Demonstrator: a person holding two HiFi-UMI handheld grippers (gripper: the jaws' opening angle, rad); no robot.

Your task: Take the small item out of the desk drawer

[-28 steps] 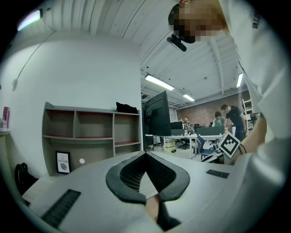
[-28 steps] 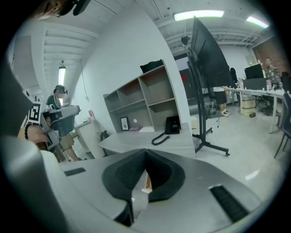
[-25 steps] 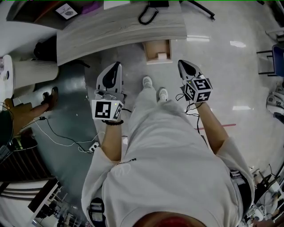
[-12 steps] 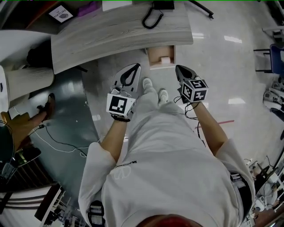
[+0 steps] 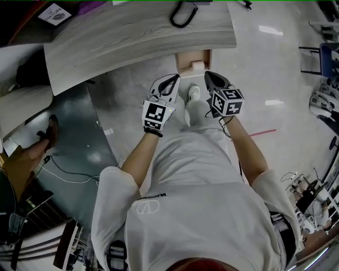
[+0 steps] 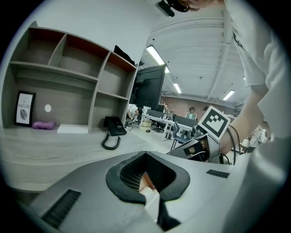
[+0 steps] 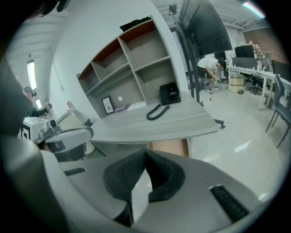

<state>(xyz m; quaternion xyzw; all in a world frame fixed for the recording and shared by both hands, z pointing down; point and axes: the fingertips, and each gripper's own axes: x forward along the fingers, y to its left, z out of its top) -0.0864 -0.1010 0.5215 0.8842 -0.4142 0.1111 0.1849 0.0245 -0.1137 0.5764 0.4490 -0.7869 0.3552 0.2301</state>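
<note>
1. A person in a white T-shirt stands facing a pale grey wood-grain desk [image 5: 132, 32]. Its curved front edge crosses the head view at 12 o'clock.
2. Under that edge a tan wooden drawer [image 5: 185, 59] stands pulled out toward the person. A small white block-shaped item [image 5: 197, 65] lies inside it, near the end closest to the person.
3. The grey left gripper [image 5: 175, 78] hangs at the drawer's 7 o'clock, near it but apart. Its fingers meet tip to tip and grip nothing; the drawer only shows through the gap behind the tips.
4. The grey right gripper [image 5: 207, 75] sits just beside the drawer's front corner at 5 o'clock. Its fingers are pressed together and empty.
5. A white shoe [image 5: 194, 92] shows on the floor between the two grippers.
6. Glossy pale floor [image 5: 265, 63] lies open at 3 o'clock.
7. A black telephone with a coiled cord [image 5: 183, 13] rests on the desk at 12 o'clock, well behind the drawer.
</note>
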